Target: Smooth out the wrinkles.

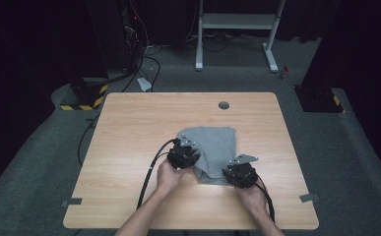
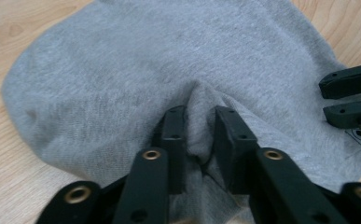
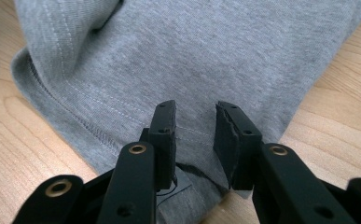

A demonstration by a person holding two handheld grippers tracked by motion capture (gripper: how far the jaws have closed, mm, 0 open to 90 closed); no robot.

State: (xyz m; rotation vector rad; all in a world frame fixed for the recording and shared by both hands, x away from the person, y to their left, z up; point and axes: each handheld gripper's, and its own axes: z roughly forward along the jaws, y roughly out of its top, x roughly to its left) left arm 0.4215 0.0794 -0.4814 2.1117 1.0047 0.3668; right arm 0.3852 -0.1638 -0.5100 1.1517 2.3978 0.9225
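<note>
Where the wooden table [image 1: 129, 147] fills the middle of the high view, a grey cloth [image 1: 216, 142] lies folded a little right of its centre, on the half nearer the person. Two bare forearms come in from the bottom edge, each hand holding a black gripper with a cable trailing back toward the person.

The left gripper [image 1: 183, 153] sits on the cloth's left edge, and the left hand [image 1: 168, 175] is wrapped around it from behind. In the left gripper view, the left gripper [image 2: 200, 119] has a raised ridge of grey cloth [image 2: 122, 70] pinched between its jaws, which are drawn in close against the fabric on both sides. The cloth spreads out flat beyond the pinch, with pale wood visible around it. At the right edge of that view, the other gripper's two black jaws show, lying over the cloth's far side.

The right gripper [image 1: 240, 173] rests at the cloth's near right corner, with the right hand [image 1: 251, 192] behind it. In the right gripper view, the right gripper [image 3: 194, 116] has its jaws apart, with the cloth [image 3: 206, 51] lying flat below and between them. A stitched hem runs along the cloth's left edge there, and a fold rises at the upper left.

Behind the table, on a grey carpet, stand the white legs of a frame [image 1: 237, 29].
</note>
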